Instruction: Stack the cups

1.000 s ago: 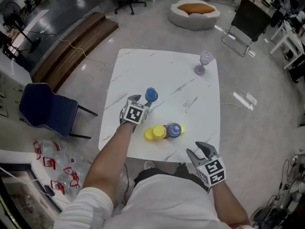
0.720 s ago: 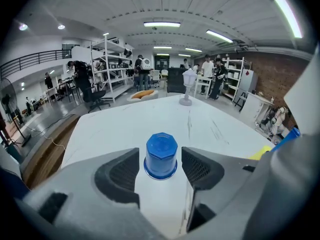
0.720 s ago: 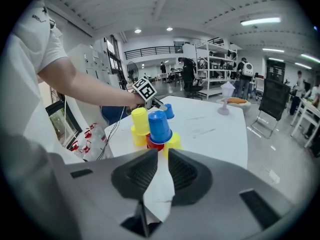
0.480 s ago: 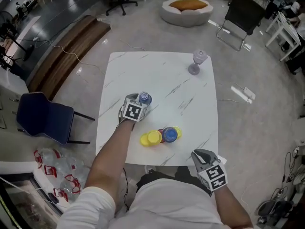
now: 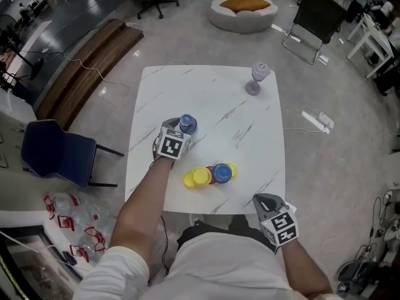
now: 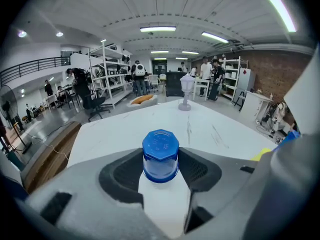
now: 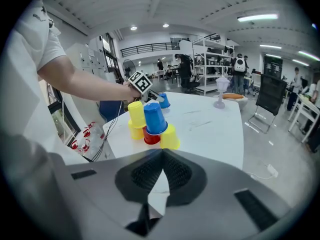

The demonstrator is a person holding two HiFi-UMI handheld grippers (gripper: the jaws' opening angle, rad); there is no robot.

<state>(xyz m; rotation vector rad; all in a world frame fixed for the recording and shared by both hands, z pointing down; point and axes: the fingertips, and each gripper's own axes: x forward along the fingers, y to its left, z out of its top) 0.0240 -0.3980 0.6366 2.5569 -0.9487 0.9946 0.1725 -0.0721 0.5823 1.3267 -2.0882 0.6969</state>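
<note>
A small upturned blue cup point(image 5: 187, 124) point(image 6: 160, 155) sits between the jaws of my left gripper point(image 5: 179, 132) point(image 6: 160, 170). Those jaws have just been closing, and both pads now touch the cup's sides. Near the table's front stands a cluster of upturned cups: a yellow cup point(image 5: 199, 177) point(image 7: 136, 113) and a blue cup point(image 5: 222, 173) point(image 7: 154, 117) on top, with a red cup point(image 7: 150, 137) and another yellow cup point(image 7: 170, 136) below. My right gripper point(image 5: 265, 200) point(image 7: 161, 156) hangs by the table's front right edge, shut on nothing after just closing.
A pale purple goblet point(image 5: 257, 79) point(image 6: 186, 90) stands at the far right corner of the white marble table point(image 5: 212, 99). A dark blue chair point(image 5: 59, 152) stands to the table's left. A black folding chair point(image 5: 315, 19) and a round cushion point(image 5: 244, 10) are beyond it.
The blue cup stood ahead of the left gripper's tips; now it is between the jaws. The right gripper's jaws went from open to shut.
</note>
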